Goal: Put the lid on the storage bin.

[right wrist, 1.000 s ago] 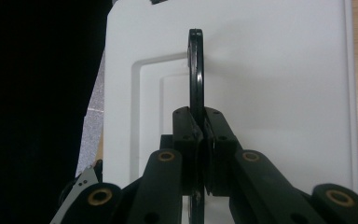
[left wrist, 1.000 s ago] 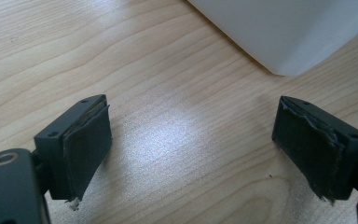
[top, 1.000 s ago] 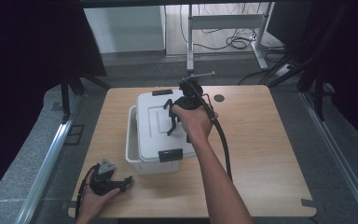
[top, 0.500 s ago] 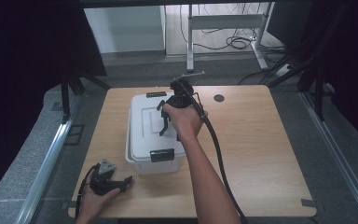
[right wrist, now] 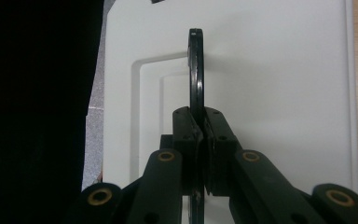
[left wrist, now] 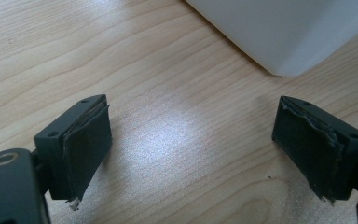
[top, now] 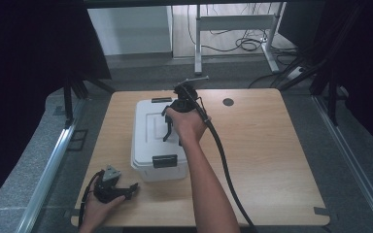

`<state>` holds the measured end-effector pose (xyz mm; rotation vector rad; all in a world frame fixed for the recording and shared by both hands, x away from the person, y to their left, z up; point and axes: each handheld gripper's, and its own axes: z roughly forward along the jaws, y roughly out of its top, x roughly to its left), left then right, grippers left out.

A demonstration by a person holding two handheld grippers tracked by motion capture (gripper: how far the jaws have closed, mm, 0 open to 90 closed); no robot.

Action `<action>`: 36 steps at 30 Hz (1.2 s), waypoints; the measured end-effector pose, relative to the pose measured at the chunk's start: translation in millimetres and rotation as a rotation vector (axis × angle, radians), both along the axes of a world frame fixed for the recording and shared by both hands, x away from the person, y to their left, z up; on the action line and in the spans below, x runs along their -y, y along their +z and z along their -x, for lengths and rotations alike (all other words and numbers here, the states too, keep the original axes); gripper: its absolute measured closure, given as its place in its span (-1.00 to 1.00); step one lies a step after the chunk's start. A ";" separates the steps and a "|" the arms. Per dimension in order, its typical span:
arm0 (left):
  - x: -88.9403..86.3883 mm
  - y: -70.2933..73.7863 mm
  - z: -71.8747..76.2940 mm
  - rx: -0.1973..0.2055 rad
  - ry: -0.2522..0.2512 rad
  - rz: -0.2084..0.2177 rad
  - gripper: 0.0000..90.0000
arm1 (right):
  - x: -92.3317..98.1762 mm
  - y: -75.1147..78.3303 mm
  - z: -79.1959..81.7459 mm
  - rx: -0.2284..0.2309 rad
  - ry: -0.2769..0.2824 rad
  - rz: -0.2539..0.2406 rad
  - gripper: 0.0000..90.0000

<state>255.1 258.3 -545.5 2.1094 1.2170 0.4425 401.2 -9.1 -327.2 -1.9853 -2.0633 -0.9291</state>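
A white plastic box [top: 148,145] with a lid stands on the wooden table [top: 272,145], left of centre. My right gripper [top: 172,124] hangs over the lid and is shut on its black carry handle [top: 167,130]. In the right gripper view the pads pinch the thin upright handle [right wrist: 196,70] above the white lid [right wrist: 270,84]. My left gripper [top: 132,190] rests at the table's front left, held by a hand, jaws open and pointing right. Between its pads [left wrist: 88,140] is only bare wood, and the box's corner [left wrist: 279,32] lies just ahead.
Black latches sit at the box's near end [top: 165,161] and far end [top: 161,100]. A round cable hole [top: 228,102] is near the table's far edge. The right gripper's cable [top: 223,165] trails across the table toward the front. Dark curtains and frame rails flank the table.
The right hand has moved left and slightly down with the handle. The lid, offset to the right a second ago, now sits square on the box. The left gripper has not moved.
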 end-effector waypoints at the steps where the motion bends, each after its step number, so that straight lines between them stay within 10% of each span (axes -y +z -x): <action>1: -0.2 0.1 0.0 -0.001 -0.002 -0.002 -0.74 | -1.1 -1.6 -0.7 -0.001 -0.001 0.000 0.90; 24: -0.2 0.1 0.1 0.000 -0.003 -0.003 -0.74 | -12.7 -34.8 -11.0 -0.039 -0.009 -0.040 0.88; 36: 0.4 0.3 -0.3 -0.003 -0.003 -0.005 -0.74 | 1.8 -24.7 1.5 0.184 0.124 0.014 0.10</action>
